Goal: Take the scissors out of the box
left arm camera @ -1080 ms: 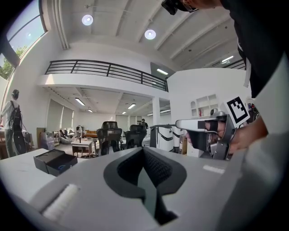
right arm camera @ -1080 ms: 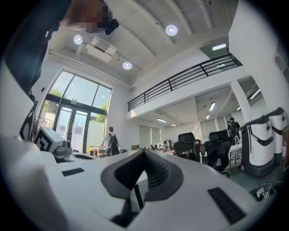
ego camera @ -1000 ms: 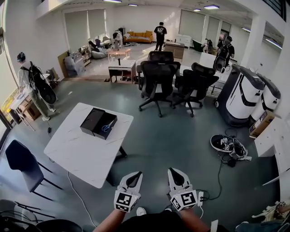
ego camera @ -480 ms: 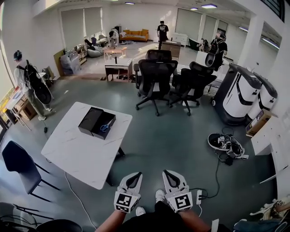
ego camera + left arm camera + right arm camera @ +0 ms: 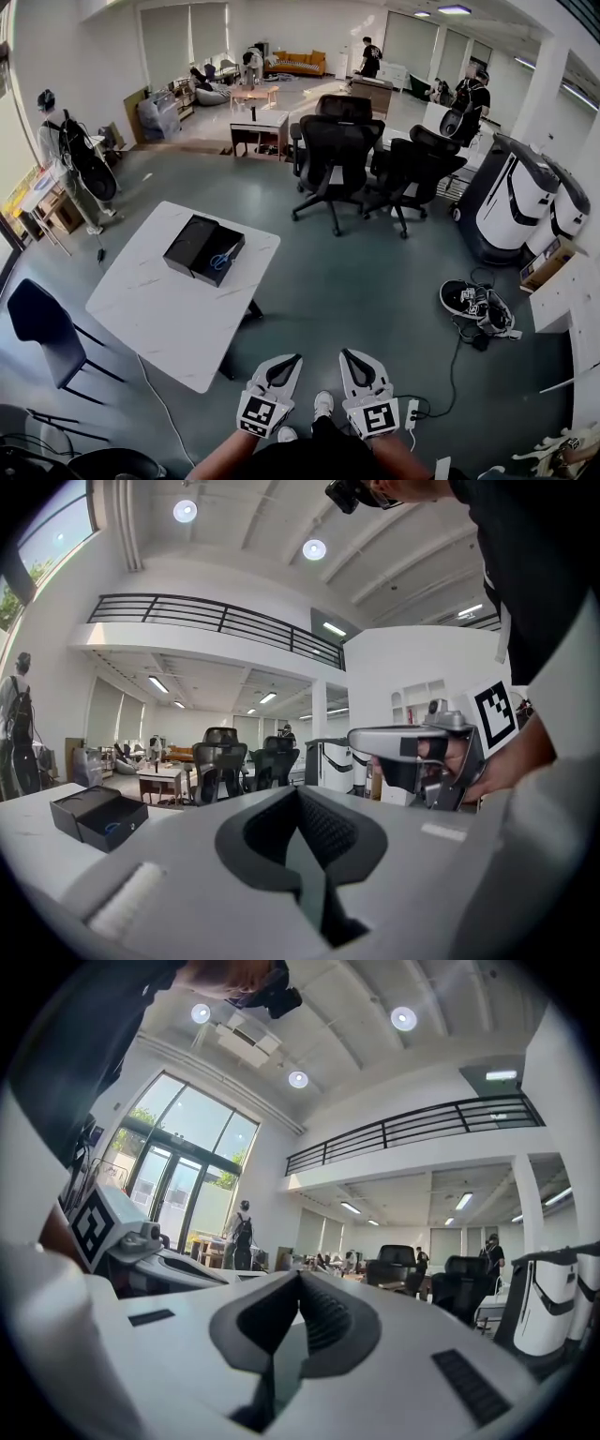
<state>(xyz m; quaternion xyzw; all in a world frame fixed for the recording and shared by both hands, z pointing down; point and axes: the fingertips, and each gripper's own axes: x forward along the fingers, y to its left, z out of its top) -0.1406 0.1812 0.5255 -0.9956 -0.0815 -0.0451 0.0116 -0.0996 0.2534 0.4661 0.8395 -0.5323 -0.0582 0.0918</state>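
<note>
An open black box (image 5: 203, 249) rests on the white table (image 5: 159, 314) to the left, some way ahead of me; blue-handled scissors (image 5: 223, 260) lie inside its right half. The left gripper view catches the same box (image 5: 97, 817) far off at the left. My left gripper (image 5: 288, 360) and right gripper (image 5: 351, 356) hang side by side low in the head view, well short of the table. Both have jaws pressed together with nothing between them. The right gripper (image 5: 412, 752) also appears in the left gripper view.
Black office chairs (image 5: 333, 159) stand mid-room behind the table. A dark chair (image 5: 37, 328) sits at the table's left. White robot units (image 5: 520, 202) line the right wall, with shoes and cables (image 5: 473, 305) on the floor. People (image 5: 70, 155) stand at the left and at the back.
The view has shifted a little; the table and box sit slightly nearer. Both grippers stay shut and side by side, the right one rolled a little.
</note>
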